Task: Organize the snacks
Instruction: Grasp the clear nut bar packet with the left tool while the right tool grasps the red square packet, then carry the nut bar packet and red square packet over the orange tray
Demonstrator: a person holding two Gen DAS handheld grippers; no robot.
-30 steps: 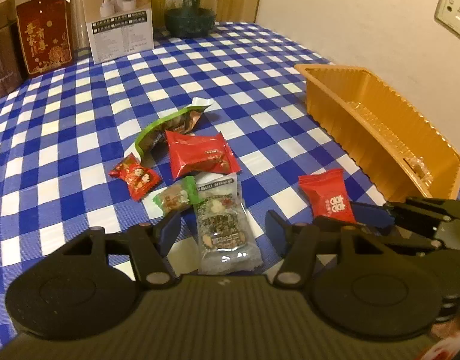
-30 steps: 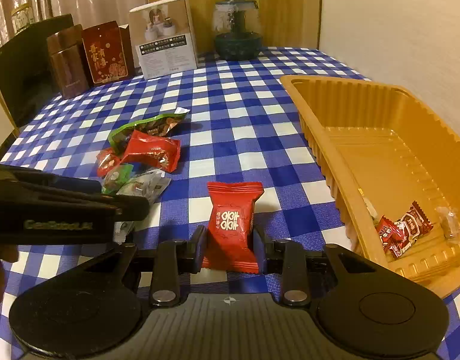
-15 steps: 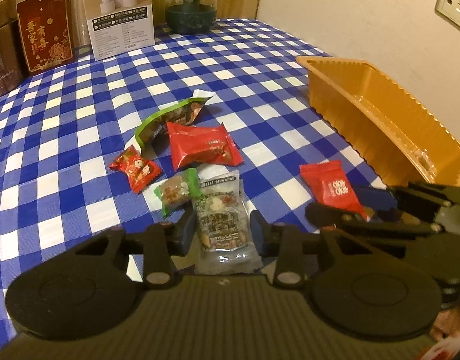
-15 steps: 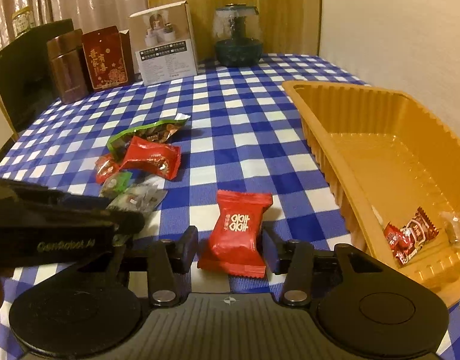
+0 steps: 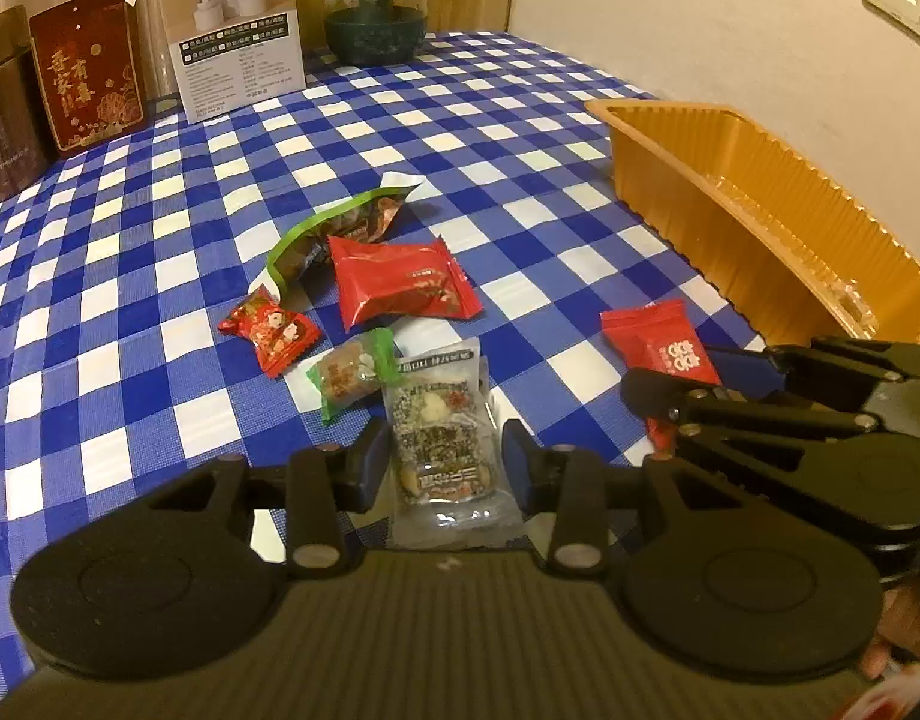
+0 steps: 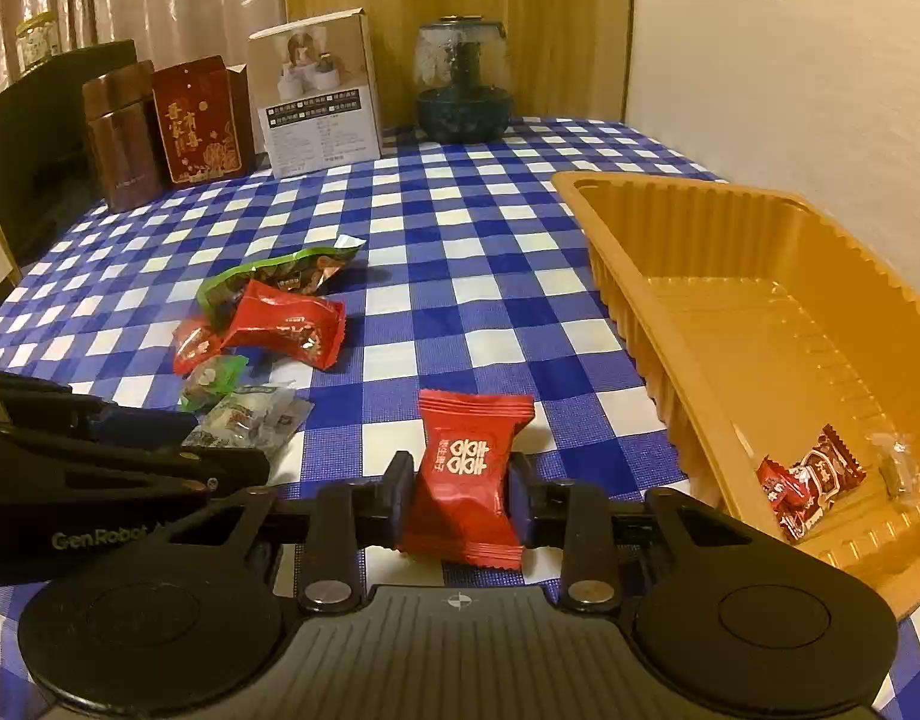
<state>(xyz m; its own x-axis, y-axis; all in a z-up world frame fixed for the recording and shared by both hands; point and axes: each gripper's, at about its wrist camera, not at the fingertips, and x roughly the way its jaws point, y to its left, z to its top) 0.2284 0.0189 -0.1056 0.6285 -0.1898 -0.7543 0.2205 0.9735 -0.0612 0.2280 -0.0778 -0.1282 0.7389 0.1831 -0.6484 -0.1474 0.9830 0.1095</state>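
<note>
red candy packet (image 6: pixel 469 468) is now getting pinched by the closing right gripper (image 6: pixel 460 501); left gripper (image 5: pixel 442 468), narrowed since, is clamping the clear nut packet (image 5: pixel 445 450), both tray-bound.

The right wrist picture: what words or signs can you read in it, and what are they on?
"GenRobot", cut off after that: on the left tool.
"囍": on the red snack packet in the right tool.
Gold characters on the red gift box: too blurred.
White box labels: too small.
</note>
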